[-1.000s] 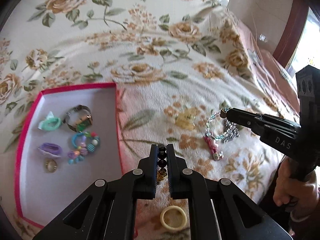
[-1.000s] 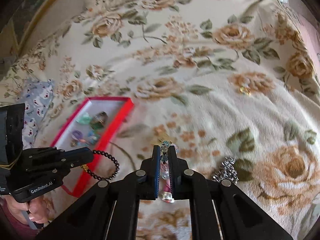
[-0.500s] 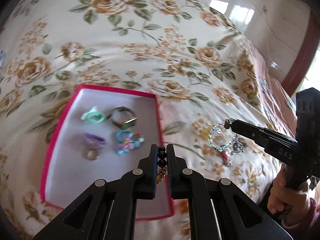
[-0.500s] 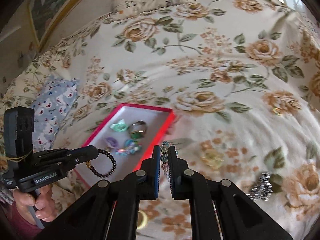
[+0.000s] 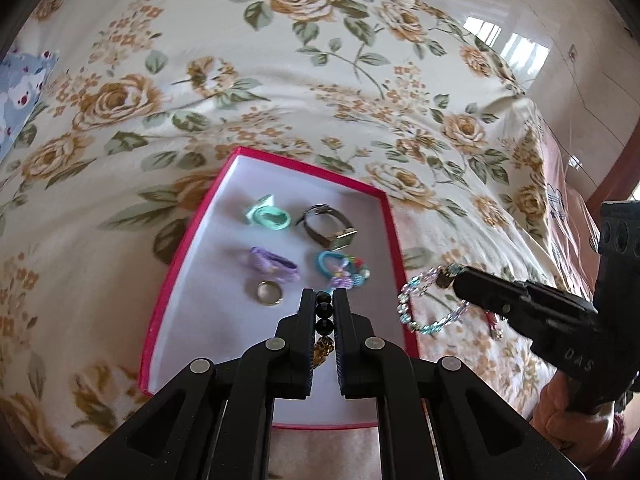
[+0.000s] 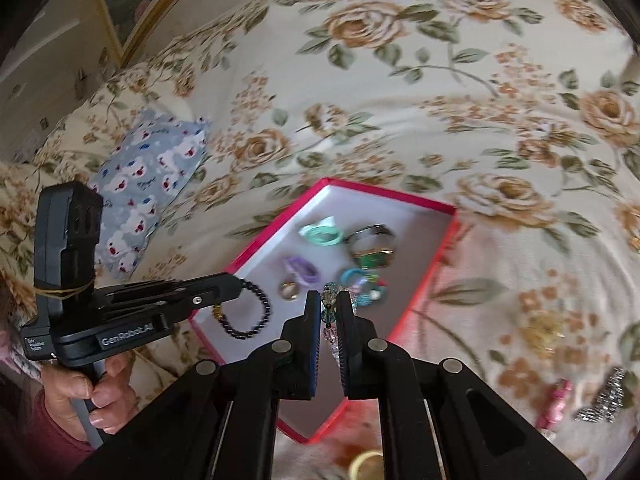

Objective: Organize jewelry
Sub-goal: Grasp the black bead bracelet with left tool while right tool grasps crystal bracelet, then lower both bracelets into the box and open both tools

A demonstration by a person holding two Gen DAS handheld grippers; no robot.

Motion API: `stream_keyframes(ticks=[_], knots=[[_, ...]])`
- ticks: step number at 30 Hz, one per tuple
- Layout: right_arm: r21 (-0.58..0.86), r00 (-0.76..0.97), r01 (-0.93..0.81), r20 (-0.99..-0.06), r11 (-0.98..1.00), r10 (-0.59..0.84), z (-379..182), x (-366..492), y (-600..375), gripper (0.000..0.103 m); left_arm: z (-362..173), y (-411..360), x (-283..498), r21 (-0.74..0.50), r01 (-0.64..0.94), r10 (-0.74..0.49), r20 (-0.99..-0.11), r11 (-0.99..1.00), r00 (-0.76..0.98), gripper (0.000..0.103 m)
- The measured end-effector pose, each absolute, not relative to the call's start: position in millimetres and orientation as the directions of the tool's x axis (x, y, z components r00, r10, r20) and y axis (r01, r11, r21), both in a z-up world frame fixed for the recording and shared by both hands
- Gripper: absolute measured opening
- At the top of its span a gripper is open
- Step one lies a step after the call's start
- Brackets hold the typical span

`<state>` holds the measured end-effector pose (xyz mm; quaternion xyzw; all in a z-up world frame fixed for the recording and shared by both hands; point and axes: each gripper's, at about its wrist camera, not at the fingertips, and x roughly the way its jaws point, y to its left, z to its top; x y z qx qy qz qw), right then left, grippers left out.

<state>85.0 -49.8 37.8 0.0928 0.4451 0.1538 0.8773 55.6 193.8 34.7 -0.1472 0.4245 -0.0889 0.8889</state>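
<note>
Left gripper pinched the black bead bracelet, right gripper the pastel crystal bracelet, both over the red-rimmed white tray; simultaneous release risked tangling.

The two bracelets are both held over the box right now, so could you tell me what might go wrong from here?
1. The black bracelet hangs from the left gripper by a few beads; it could slip out early.
2. The crystal bracelet, in the right gripper, hangs near the box rim and might snag or fall outside.
3. Either could land on the rings and tangle.
</note>
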Motion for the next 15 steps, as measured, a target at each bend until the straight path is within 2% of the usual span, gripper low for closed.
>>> stream_keyframes(ticks=[9,15], knots=[[0.345,0.487,-0.212,-0.774,0.915,0.404,5,105,-23,0.007,11,206,81,-0.368,-0.008,-0.292,-0.751,0.930,0.593,0.007],[0.329,0.456,-0.177,-0.808,0.928,0.373,-21,114,-28,0.007,-7,212,95,-0.287,-0.065,-0.201,-0.796,0.956,0.571,0.007]])
